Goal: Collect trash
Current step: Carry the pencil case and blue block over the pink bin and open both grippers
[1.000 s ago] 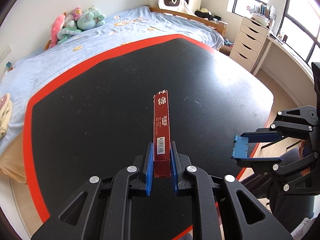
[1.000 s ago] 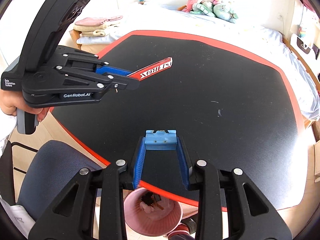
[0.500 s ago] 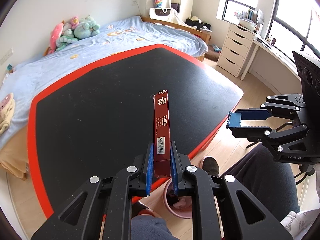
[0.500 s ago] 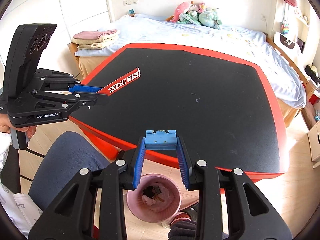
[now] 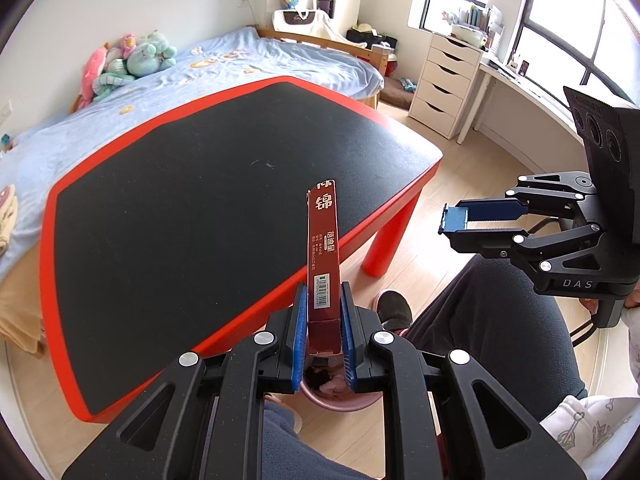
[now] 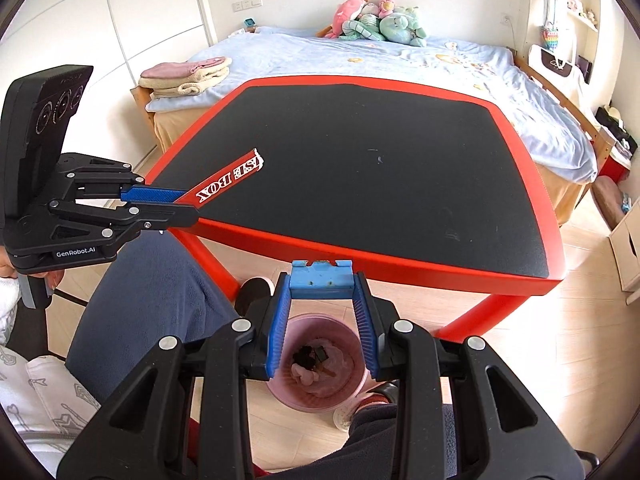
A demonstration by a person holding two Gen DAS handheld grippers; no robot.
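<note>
1. Red carton (image 5: 323, 256), long and thin with a barcode label near its clamped end, sits pinched between the blue pads of the left gripper (image 5: 323, 320) in the left wrist view, and it sticks straight out ahead over the near edge of the black table with the red rim (image 5: 180, 208).
2. Below that gripper, part of the pink trash bin (image 5: 340, 394) shows on the wooden floor, with scraps inside it.
3. Off to the right in the same view, the right gripper (image 5: 454, 220) hangs in the air beyond the table's corner, above the person's dark trouser leg; its fingers stand apart with nothing between them.
4. From the right wrist view, the right gripper (image 6: 322, 320) is spread wide and empty, directly above the pink trash bin (image 6: 280, 392), which holds dark and pale scraps.
5. At the left of this view the left gripper (image 6: 176, 204) is clamped on the red carton (image 6: 228, 180), white lettering facing up, its far end over the table's near corner (image 6: 188, 168).
</note>
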